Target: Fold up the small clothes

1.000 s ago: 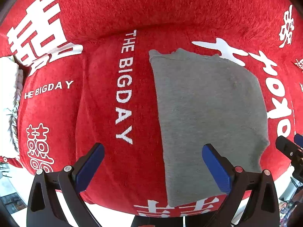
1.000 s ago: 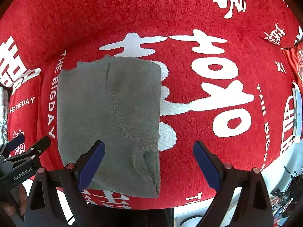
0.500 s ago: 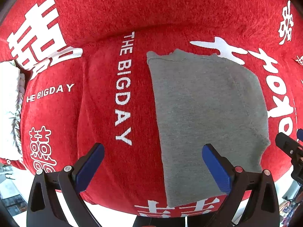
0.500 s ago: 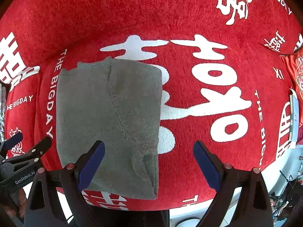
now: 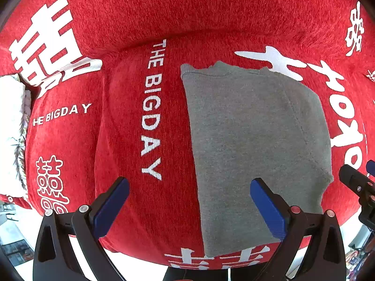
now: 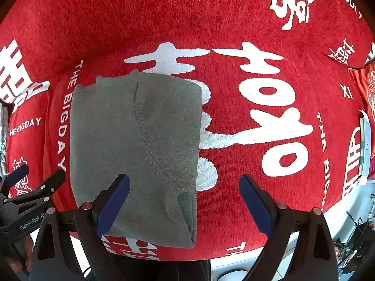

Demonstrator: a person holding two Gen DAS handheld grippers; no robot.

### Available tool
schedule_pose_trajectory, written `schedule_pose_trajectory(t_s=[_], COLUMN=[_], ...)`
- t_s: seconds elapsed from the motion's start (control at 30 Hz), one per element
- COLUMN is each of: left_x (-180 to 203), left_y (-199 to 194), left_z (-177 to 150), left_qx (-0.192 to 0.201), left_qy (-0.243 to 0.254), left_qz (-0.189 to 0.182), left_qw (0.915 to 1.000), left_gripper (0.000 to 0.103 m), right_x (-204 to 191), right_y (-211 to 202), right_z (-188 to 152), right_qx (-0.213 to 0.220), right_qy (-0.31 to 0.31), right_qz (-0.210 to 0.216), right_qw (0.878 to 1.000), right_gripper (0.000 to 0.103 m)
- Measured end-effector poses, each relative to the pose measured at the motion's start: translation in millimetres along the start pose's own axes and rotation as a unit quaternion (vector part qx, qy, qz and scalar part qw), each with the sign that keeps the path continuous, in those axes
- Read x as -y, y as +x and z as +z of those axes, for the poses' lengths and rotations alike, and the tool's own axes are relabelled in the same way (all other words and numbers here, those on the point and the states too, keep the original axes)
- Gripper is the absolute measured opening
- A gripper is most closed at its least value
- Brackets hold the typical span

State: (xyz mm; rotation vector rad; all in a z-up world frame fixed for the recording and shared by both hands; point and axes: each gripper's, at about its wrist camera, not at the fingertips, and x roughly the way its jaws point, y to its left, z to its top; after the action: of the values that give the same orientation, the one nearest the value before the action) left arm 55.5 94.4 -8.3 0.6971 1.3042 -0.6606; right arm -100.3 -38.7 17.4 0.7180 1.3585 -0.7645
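Note:
A grey knit garment (image 5: 253, 145) lies folded into a flat rectangle on the red seat cushion; it also shows in the right wrist view (image 6: 136, 149). A seam runs down its upper layer. My left gripper (image 5: 187, 187) is open and empty, hovering above the garment's near left edge. My right gripper (image 6: 184, 187) is open and empty above the garment's near right corner. Each gripper shows at the edge of the other's view.
The red sofa cover (image 6: 269, 121) carries large white characters and "THE BIGDAY" lettering. The sofa backrest (image 5: 187, 9) rises behind the garment. A white fluffy item (image 5: 11, 128) lies at the far left. The seat's front edge (image 6: 246, 255) runs just under the grippers.
Both grippers have drifted back slightly from the garment. The garment has not moved and both grippers stay open.

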Motion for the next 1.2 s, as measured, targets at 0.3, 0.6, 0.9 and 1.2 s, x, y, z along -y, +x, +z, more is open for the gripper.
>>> schedule_pose_trajectory(t_s=[0.3,0.6,0.9,1.2], left_x=[1.8,2.9,3.2,4.6], left_y=[0.8,3.1,3.4,5.7], left_z=[-0.1,-0.7,0.3,-0.3], left_qx=[-0.002,-0.005,-0.006,-0.008], left_qy=[-0.002,0.0,-0.001,-0.001], left_qz=[0.0,0.003,0.004,0.004], left_qw=[1.0,1.0,1.0,1.0], left_gripper=[0.103,0.103,0.103,0.103], right_x=[1.4,2.2,2.5,2.9], right_y=[1.7,3.2,3.7,5.0], right_z=[0.2,-1.3,0.7,1.7], right_qx=[-0.002,-0.004,-0.005,-0.007], right_qy=[0.002,0.005,0.002,0.001], right_qz=[0.002,0.003,-0.001,-0.006], right_qw=[1.0,1.0,1.0,1.0], right_gripper=[0.095,0.095,0.095,0.095])
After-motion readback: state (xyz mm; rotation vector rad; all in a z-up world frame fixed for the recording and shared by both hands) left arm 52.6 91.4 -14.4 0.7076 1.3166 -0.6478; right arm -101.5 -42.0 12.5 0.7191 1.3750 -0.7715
